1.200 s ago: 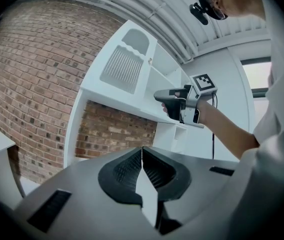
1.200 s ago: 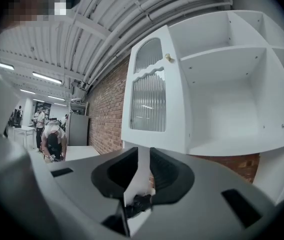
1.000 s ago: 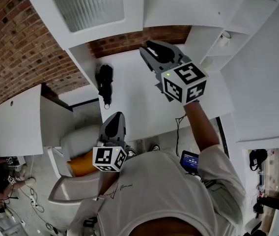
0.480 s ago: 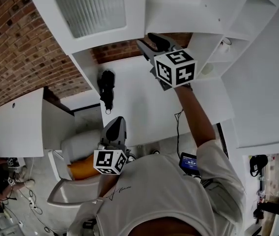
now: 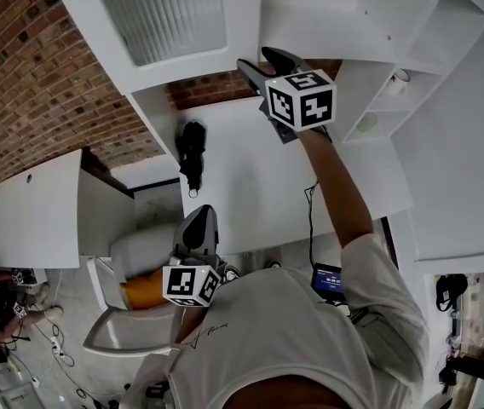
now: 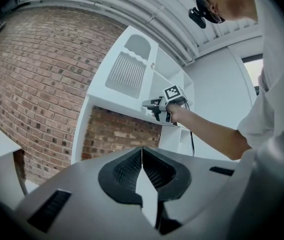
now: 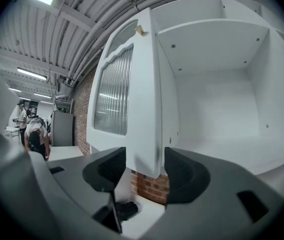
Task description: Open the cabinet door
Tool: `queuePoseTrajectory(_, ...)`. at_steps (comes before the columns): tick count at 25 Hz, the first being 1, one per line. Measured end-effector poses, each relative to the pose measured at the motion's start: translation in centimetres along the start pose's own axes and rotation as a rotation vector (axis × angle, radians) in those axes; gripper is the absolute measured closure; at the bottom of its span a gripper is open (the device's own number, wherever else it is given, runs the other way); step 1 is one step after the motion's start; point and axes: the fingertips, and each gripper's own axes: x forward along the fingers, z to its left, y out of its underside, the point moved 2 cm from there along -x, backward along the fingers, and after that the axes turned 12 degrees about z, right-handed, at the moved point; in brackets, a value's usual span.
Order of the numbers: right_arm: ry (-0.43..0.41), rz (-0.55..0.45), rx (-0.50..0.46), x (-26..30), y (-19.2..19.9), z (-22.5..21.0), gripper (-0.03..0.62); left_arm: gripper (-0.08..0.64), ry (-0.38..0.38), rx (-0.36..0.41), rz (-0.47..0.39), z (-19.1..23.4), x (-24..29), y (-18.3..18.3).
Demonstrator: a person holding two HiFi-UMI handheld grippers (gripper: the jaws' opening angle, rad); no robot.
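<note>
The white cabinet door (image 5: 225, 24) with its ribbed glass panel (image 5: 157, 15) stands swung out from the bare cabinet (image 7: 217, 109). My right gripper (image 5: 259, 62) is at the door's lower free edge. In the right gripper view the door (image 7: 137, 99) edge sits between the jaws of the right gripper (image 7: 144, 169). The jaws have just been opening and the pads no longer press on it. My left gripper (image 5: 201, 216) hangs low by the person's body, shut and empty. In the left gripper view its jaws (image 6: 142, 166) meet, with the right gripper (image 6: 154, 105) far off.
A black object (image 5: 193, 152) lies on the white desk (image 5: 250, 186) below the cabinet. Open shelves holding a cup (image 5: 400, 79) stand to the right, a brick wall (image 5: 20, 83) to the left. A chair (image 5: 131, 331) is under my left gripper. People (image 7: 32, 134) stand far off.
My right gripper has moved up the head view toward the cabinet and its marker cube has turned. Its jaws have spread. The left gripper has stayed put.
</note>
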Motion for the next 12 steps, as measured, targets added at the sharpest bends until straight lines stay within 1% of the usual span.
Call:
queuePoseTrajectory(4, 0.000, 0.015, -0.010, 1.0, 0.0, 0.2, 0.357, 0.540, -0.011, -0.007, -0.028, 0.2, -0.2, -0.5)
queuePoseTrajectory(12, 0.037, 0.016, -0.032, 1.4, 0.1, 0.4, 0.348, 0.540, -0.023, -0.013, -0.020, 0.8, -0.4, -0.1)
